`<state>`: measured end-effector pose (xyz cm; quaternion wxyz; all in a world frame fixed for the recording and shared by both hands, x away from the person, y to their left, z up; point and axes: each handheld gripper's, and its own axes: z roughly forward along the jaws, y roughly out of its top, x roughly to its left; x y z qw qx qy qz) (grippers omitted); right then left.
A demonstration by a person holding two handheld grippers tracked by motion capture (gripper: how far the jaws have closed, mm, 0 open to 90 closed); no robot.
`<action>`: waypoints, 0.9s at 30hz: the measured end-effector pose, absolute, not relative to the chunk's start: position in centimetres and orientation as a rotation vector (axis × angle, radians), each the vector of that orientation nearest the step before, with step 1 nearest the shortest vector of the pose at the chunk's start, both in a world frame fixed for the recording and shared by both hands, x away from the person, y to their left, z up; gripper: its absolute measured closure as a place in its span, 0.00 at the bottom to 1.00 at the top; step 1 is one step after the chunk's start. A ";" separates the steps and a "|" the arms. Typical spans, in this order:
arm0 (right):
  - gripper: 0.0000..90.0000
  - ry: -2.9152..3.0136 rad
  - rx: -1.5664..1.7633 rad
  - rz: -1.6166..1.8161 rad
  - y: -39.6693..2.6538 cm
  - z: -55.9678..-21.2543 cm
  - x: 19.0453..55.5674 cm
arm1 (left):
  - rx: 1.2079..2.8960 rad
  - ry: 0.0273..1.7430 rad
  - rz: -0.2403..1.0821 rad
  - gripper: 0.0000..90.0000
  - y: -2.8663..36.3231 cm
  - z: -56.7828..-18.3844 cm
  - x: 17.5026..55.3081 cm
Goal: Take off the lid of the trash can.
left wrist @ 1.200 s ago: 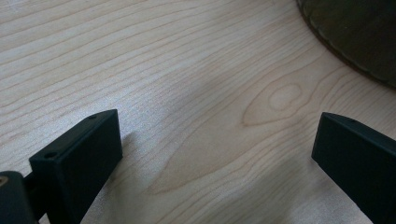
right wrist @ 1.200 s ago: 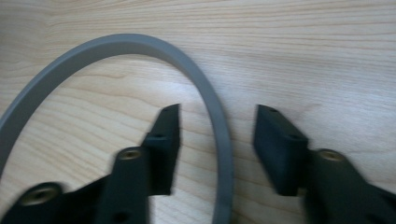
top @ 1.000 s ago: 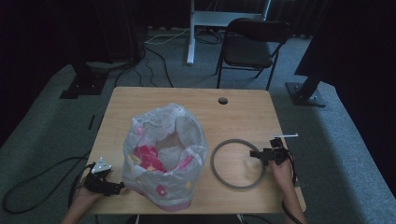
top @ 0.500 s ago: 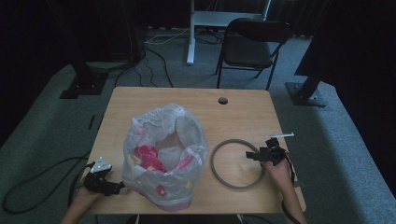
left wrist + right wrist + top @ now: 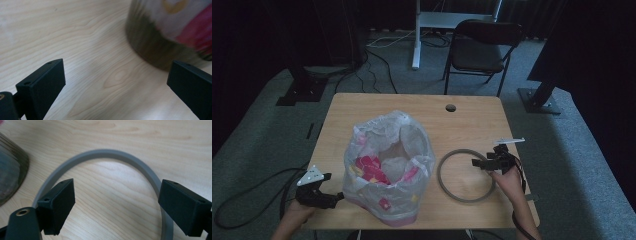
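A small bin lined with a clear plastic bag (image 5: 387, 165), with pink and white things inside, stands at the front middle of the wooden table (image 5: 412, 105). To its right a grey ring (image 5: 440, 176) lies flat. My right gripper (image 5: 478, 163) hovers open over the ring's right side; in the right gripper view the ring (image 5: 105, 153) arcs between and beyond the wide-apart jaws of the right gripper (image 5: 117, 192). My left gripper (image 5: 332, 199) is open at the table's front left corner, pointed at the bin's base (image 5: 160, 50); nothing sits between the jaws of the left gripper (image 5: 117, 75).
A round cable hole (image 5: 450, 107) sits near the table's far edge. Behind the table stand a folding chair (image 5: 482, 50) and a white desk leg (image 5: 416, 35). Cables (image 5: 252, 195) lie on the floor to the left. The bin's edge (image 5: 10, 177) is left of the ring.
My right gripper has slid a little to the left, further over the grey ring. The left gripper, the bin and the ring have stayed put.
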<state>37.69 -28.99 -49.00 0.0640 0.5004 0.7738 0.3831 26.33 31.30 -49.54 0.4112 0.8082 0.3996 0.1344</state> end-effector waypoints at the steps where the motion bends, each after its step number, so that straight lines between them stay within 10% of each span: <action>1: 0.15 2.339 1.503 1.162 -28.9 -48.7 37.7 | 2.034 1.002 0.343 0.02 31.2 -49.3 26.2; 27: 0.17 2.315 1.148 1.445 -23.1 -38.2 36.8 | 2.009 0.764 0.278 0.02 27.9 -44.7 23.7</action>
